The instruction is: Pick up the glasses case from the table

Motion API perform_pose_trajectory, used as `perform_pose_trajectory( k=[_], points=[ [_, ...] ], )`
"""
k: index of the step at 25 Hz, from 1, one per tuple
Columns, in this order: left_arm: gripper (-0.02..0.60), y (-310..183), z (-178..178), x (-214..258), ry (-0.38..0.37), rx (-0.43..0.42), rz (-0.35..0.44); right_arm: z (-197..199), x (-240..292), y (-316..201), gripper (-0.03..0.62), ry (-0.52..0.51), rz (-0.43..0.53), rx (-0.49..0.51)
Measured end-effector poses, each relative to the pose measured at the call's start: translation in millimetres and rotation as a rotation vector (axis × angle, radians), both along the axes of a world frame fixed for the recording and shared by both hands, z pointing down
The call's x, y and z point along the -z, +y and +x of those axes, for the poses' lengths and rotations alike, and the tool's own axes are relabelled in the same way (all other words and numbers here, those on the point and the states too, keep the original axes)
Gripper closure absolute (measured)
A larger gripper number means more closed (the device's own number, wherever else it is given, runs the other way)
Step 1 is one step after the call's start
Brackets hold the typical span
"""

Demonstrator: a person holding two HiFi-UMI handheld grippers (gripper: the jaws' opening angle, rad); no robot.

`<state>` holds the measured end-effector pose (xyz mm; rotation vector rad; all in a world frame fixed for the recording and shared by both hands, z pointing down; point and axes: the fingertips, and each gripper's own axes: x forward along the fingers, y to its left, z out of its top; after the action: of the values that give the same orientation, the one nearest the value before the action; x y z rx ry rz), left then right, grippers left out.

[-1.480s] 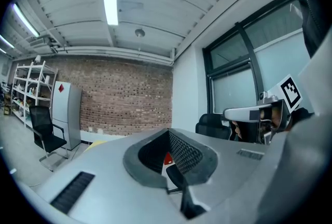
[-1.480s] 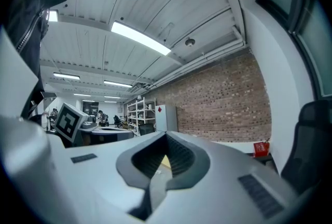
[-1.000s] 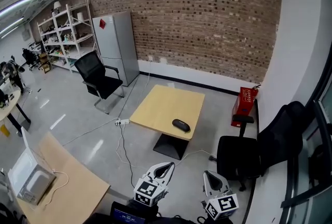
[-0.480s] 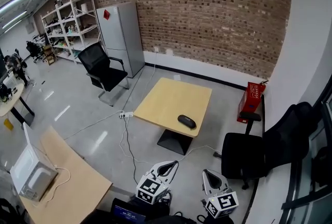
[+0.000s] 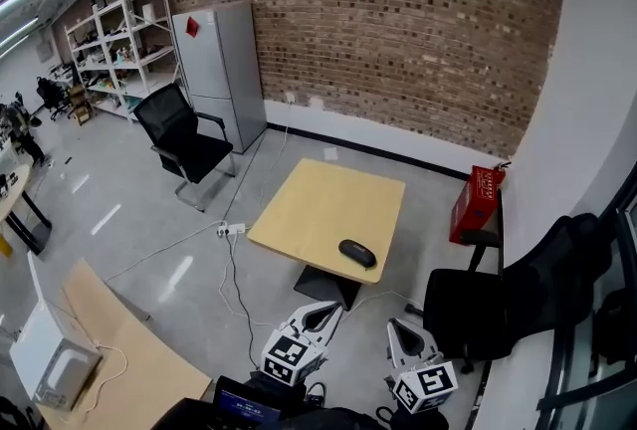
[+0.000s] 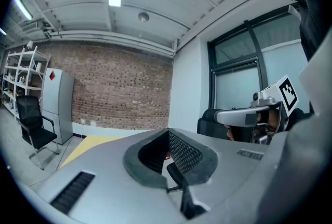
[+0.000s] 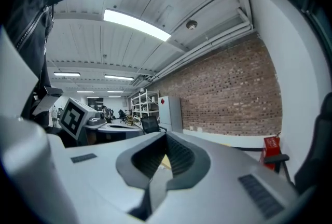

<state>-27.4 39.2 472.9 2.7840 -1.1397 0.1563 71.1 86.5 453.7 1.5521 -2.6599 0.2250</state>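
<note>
Low in the head view, the left gripper (image 5: pixel 320 311) and the right gripper (image 5: pixel 400 330) sit side by side. Each has its jaws pressed together with nothing between them, and both gripper views show the same closed, empty claws. My read is that this is the approach, with no reach begun yet.

To do it well, close in on the near side of the table (image 5: pixel 318 199), steering clear of the white cable (image 5: pixel 235 269) on the floor and the black office chair (image 5: pixel 468 304) to the right. One claw needs to open wide before it comes down, then straddle the narrow width of the case, not its length, and squeeze at the middle so it cannot pivot.

And there is the glasses case (image 5: pixel 357 253), well apart from both grippers. It lies flat near the table's near right corner, close to the edge and alone on the pale wood. It is a dark, rounded oval with a slight sheen, set at a slant, and probably slippery under the pads.
</note>
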Motion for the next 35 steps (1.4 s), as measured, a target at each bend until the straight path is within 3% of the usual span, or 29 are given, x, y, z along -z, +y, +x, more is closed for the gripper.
perform_pose_trajectory(
  k=[11, 18, 21, 25, 35],
  points=[
    [0.583, -81.7, -26.6, -14.2, 0.027, -0.033, -0.042, -17.4, -10.1, -81.1, 0.591, 0.000, -0.034, -0.054],
    [0.581, -108.0, -34.7, -9.0, 0.039, -0.044, -0.058, -23.2, -4.1, -107.7, 0.591, 0.008, -0.044, -0.055],
    [0.583, -113.6, -38.0, -14.4, 0.042, -0.045, -0.066, -31.3, -9.5, -116.1, 0.591, 0.042, -0.050, -0.044],
    [0.583, -128.1, -42.3, -22.9, 0.051, -0.027, -0.087, -49.8, -18.9, -128.2, 0.591, 0.219, -0.035, 0.000],
    [0.583, -200.1, -17.0, -28.2, 0.050, 0.011, -0.117, -25.0, -31.0, -203.9, 0.591, 0.193, -0.065, 0.078]
  ],
)
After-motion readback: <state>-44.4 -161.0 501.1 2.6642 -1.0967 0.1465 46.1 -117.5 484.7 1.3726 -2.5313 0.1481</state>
